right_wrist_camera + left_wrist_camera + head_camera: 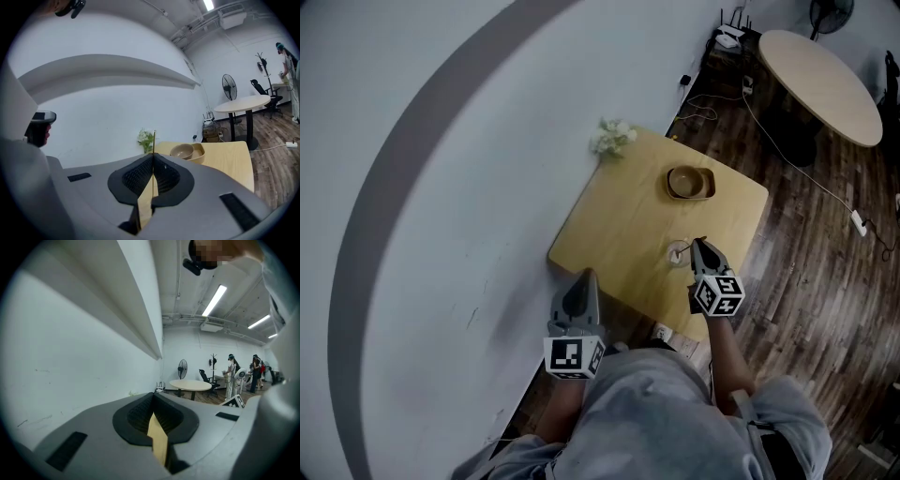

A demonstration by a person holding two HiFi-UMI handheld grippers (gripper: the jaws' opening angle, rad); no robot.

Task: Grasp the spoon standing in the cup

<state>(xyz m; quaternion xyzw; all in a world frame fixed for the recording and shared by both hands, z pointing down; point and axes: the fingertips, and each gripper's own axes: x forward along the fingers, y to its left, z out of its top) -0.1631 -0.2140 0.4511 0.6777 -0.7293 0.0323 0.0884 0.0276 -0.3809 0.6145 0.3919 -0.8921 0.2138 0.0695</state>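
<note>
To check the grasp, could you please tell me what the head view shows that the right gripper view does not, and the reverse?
Only the head view shows the cup at the tips of the right gripper. Only the right gripper view clearly shows the thin handle of the spoon clamped between its shut jaws. Both show the wooden table, the bowl and the flowers.

The table [609, 216] is showing pale yellow wood against the dark brown plank floor [825, 281]. The bowls [691, 183] are looking tan. The grey left gripper [586, 275] and right gripper [699, 243] are carrying black-and-white square-patterned cubes [574, 356]. The spoon [153, 140] is gleaming gold.
</note>
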